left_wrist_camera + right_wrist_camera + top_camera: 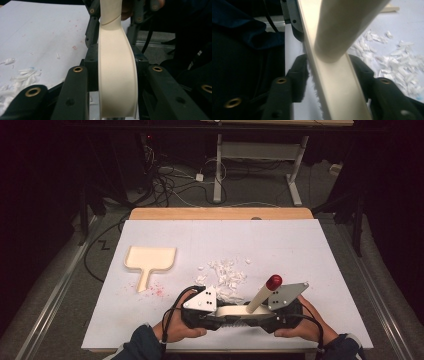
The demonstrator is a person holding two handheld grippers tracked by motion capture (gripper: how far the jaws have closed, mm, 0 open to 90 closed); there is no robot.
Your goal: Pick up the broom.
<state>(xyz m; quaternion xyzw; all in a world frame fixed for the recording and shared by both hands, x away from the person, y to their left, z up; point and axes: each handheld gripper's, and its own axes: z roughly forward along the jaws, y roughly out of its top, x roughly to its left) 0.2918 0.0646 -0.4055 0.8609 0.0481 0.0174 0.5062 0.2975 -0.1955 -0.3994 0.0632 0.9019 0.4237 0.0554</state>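
Toward the desk's (300,240) left edge lies a cream dustpan (150,260). At the near edge, the left gripper (216,310) clamps the cream brush (235,310) head; the right gripper (267,312) has its jaws around the other end, contact unclear. White scraps (225,275) lie just behind.

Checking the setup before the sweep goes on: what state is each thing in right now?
Brush: off the table, held level between both grippers, handle angled up.
Left gripper: shut on the brush head.
Right gripper: jaws around the brush; grip unclear.
Dustpan: flat on the table, apart.
Paper scraps: scattered, unswept.
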